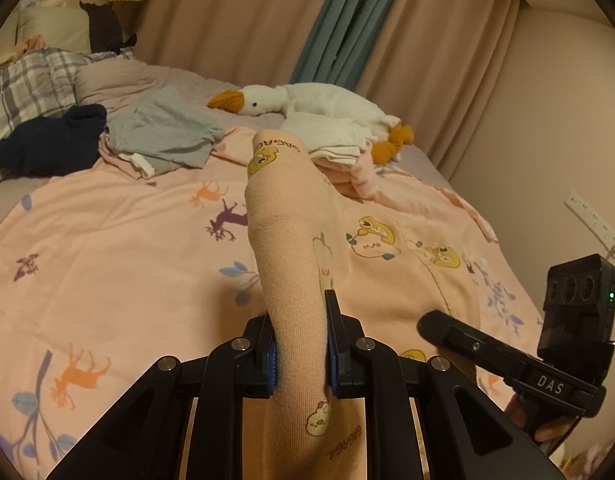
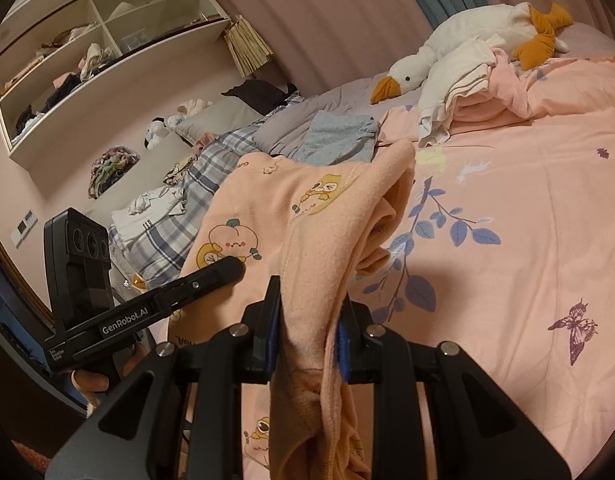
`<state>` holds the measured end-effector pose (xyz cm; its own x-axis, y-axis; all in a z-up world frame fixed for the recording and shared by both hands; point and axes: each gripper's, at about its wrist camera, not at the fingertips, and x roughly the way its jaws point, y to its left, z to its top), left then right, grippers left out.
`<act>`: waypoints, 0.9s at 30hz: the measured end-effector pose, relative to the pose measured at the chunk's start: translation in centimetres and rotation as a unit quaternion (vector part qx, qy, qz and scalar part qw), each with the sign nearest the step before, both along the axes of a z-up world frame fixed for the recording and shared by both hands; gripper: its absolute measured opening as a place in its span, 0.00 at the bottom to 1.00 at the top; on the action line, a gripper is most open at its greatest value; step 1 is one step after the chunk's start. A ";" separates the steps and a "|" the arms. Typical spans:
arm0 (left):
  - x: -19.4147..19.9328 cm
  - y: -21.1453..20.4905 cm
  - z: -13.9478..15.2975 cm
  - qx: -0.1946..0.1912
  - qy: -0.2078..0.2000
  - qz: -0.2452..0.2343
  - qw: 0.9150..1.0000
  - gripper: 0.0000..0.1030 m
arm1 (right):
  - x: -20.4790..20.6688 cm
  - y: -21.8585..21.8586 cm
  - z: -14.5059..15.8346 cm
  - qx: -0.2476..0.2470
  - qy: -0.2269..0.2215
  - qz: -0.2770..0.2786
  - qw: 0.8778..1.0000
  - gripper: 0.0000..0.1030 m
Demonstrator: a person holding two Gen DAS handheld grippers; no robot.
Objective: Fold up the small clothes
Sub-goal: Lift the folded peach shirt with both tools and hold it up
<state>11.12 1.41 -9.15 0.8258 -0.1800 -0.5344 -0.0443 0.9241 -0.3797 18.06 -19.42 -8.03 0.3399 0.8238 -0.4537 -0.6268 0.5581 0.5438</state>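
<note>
Two handheld grippers, one garment between them. Left gripper [image 1: 301,344]: jaws clamped on a rolled-up part of the peach printed garment [image 1: 291,248], blue pads pressing the cloth from both sides; the fabric rises from the jaws and stands tilted above the bed. Right gripper [image 2: 307,332]: jaws likewise pinched on a bunched fold of the same garment [image 2: 307,216], which drapes forward and down between the fingers. Garment — peach fleece-like cloth with cartoon fruit and animal prints, lifted off the pink bedspread [image 1: 107,248], held at two places.

Bedspread: printed with deer, leaves and a butterfly. At its far edge, a small stack of folded light clothes [image 1: 339,152], resting against a white plush goose [image 1: 307,106]. To the left of that in the left wrist view, a loose grey garment [image 1: 163,132] beside a dark navy one [image 1: 51,144]. Plaid bedding [image 2: 179,200] farther back. Wall shelf [image 2: 87,40] with assorted clothes — contents too small to tell.
</note>
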 end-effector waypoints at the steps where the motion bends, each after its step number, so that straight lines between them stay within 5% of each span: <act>1: 0.0 0.0 -0.1 -0.001 0.001 0.000 1.000 0.15 | 0.0 0.0 0.0 -0.002 0.001 -0.002 1.000 0.23; 27: 2.3 -0.7 -1.9 -0.007 0.027 -0.021 0.999 0.15 | 0.3 -0.4 -1.1 -0.045 0.011 -0.039 0.998 0.23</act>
